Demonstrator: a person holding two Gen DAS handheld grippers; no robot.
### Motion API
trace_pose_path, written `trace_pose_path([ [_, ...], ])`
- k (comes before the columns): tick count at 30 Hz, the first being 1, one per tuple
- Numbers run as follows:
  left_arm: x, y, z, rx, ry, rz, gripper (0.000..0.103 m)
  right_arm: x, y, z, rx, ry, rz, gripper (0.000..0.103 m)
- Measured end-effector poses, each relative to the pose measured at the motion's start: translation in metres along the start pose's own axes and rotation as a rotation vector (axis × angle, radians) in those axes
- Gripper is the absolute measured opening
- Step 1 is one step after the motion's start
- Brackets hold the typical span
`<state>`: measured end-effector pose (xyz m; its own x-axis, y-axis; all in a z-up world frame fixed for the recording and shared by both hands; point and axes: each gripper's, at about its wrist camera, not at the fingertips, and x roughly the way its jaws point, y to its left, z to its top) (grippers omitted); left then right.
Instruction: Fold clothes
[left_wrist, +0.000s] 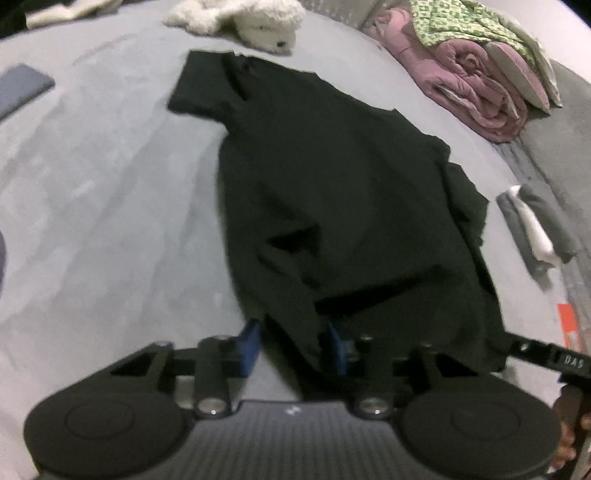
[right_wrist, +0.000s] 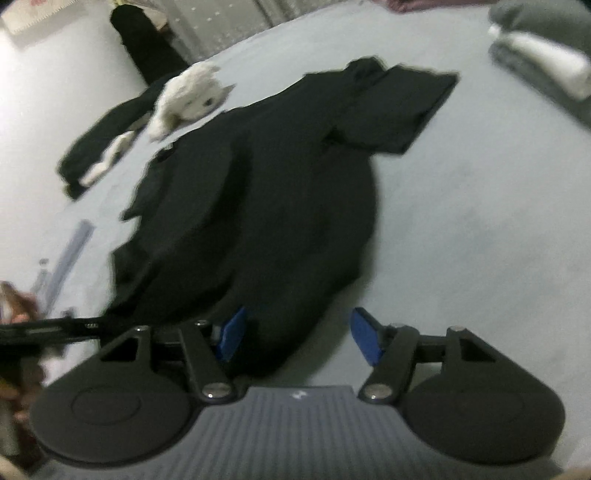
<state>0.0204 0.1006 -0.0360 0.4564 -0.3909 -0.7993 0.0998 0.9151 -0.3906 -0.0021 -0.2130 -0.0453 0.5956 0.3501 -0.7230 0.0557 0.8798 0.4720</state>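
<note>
A black T-shirt (left_wrist: 332, 184) lies spread on a grey bed (left_wrist: 110, 203), collar end far from me and hem near me. My left gripper (left_wrist: 293, 347) straddles the hem's left corner; the cloth lies against the right blue pad (left_wrist: 336, 347), and a strip of bedsheet shows between it and the left pad, so the jaws are open. In the right wrist view the same T-shirt (right_wrist: 258, 206) runs away from my right gripper (right_wrist: 299, 338). That gripper stands open around the hem's right corner, with the cloth near its left pad (right_wrist: 232, 334) and bare sheet by the other.
A white plush toy (left_wrist: 258, 22) lies past the collar. A rolled pink quilt (left_wrist: 469, 85) and green patterned cloth (left_wrist: 469, 22) sit at the far right. Folded grey and white cloth (left_wrist: 535, 229) lies right of the shirt. Another black garment (right_wrist: 103, 136) lies at left.
</note>
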Motion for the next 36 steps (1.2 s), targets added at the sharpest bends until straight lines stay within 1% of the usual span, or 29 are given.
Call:
trace_pose_path([
  [1,0.001,-0.001,-0.001,0.001,-0.001,0.003,0.029,0.001,0.003,-0.001,0.003,0.004,0.012,0.055],
  [2,0.001,-0.001,-0.002,0.002,-0.002,0.008,0.022,0.001,0.005,-0.002,0.003,0.004,0.015,0.041],
  [3,0.000,-0.001,-0.003,0.003,-0.007,0.010,0.017,0.002,0.008,-0.003,0.002,0.004,0.019,0.026],
  [4,-0.002,-0.002,-0.003,0.004,-0.013,0.012,0.009,0.002,0.011,-0.004,0.002,0.003,0.023,0.021],
  [6,-0.007,-0.001,-0.003,-0.001,-0.029,0.004,0.007,-0.004,0.014,-0.003,-0.002,-0.037,0.009,0.011],
  [7,-0.012,0.000,-0.002,-0.005,-0.044,-0.007,0.006,-0.009,0.015,-0.001,0.003,-0.064,0.010,0.009],
  [9,-0.023,-0.001,-0.001,-0.005,-0.081,-0.018,0.006,-0.022,0.016,0.002,0.015,-0.121,0.011,0.007],
  [14,-0.051,-0.003,0.006,0.000,-0.190,-0.045,0.005,-0.046,0.017,0.011,0.017,-0.251,-0.019,0.006],
  [18,-0.067,-0.005,0.015,-0.006,-0.262,-0.049,0.005,-0.061,0.016,0.024,0.023,-0.337,-0.035,0.006],
  [20,-0.070,-0.005,0.020,-0.020,-0.285,-0.052,0.005,-0.066,0.015,0.029,0.024,-0.369,-0.043,0.006],
  [24,-0.072,-0.005,0.033,-0.058,-0.319,-0.063,0.004,-0.062,0.014,0.043,0.039,-0.410,-0.069,0.006],
  [27,-0.065,-0.011,0.044,-0.054,-0.357,-0.017,0.003,-0.052,0.016,0.053,0.042,-0.428,-0.103,0.006],
  [29,-0.056,-0.012,0.051,-0.062,-0.365,0.005,0.003,-0.043,0.017,0.061,0.036,-0.439,-0.123,0.006],
  [33,-0.034,-0.015,0.066,-0.081,-0.368,0.050,0.003,-0.023,0.016,0.077,0.025,-0.453,-0.137,0.006],
  [36,-0.018,-0.012,0.072,-0.090,-0.377,0.063,0.003,-0.005,0.007,0.084,0.042,-0.452,-0.131,0.006],
])
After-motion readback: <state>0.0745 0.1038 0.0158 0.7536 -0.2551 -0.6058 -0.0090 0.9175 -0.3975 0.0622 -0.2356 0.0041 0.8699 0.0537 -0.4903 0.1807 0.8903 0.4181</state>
